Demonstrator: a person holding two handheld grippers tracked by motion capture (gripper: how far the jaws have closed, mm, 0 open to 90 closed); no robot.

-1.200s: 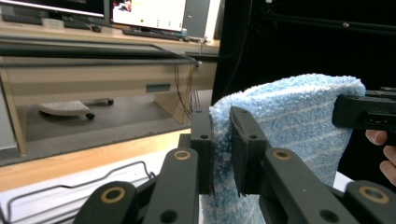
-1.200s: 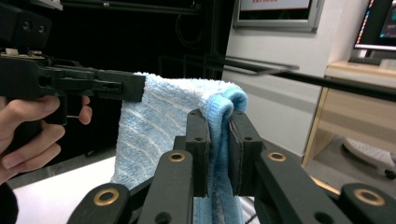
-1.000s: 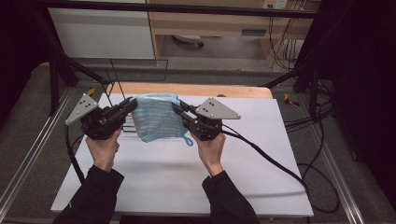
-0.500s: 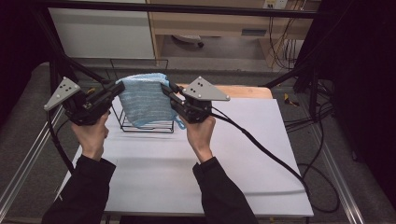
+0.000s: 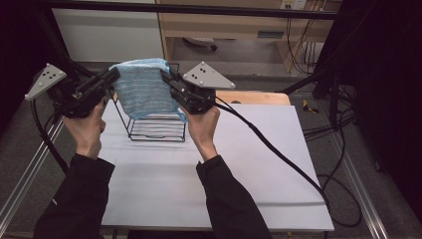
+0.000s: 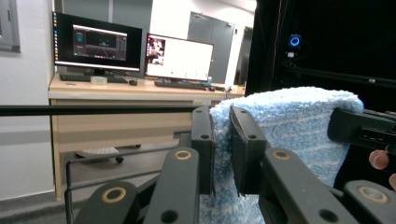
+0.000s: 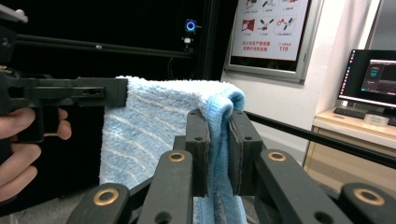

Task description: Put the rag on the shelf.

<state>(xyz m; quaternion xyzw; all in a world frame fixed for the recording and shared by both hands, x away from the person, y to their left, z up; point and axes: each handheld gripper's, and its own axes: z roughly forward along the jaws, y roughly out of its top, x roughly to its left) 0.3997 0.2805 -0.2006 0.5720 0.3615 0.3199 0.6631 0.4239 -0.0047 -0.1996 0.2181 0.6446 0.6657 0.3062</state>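
High view: one light blue towel point(image 5: 143, 92) with thin pale stripes hangs stretched in the air between two tongs, above one black wire rack point(image 5: 157, 124) that stands on the white surface point(image 5: 249, 164). The left tongs point(image 5: 115, 75) pinch the towel's left top corner and the right tongs point(image 5: 165, 77) pinch its right top corner, both closed on the cloth. The towel's lower edge drops to the rack's top; whether it touches the wires I cannot tell. Two hands in dark sleeves hold the tongs from below.

Left gripper view: the left tongs point(image 6: 221, 149) are clamped on a fold of the fluffy blue towel point(image 6: 289, 126), whose top edge runs straight across to the right tongs point(image 6: 359, 129) at the far corner. Two monitors sit on a desk behind.

Right gripper view: the right tongs point(image 7: 218, 154) squeeze a doubled edge of the towel point(image 7: 154, 126), which bulges in a loop above the pads. The cloth spreads flat to the left tongs point(image 7: 114, 92), gripping the other corner. One poster hangs on the wall.
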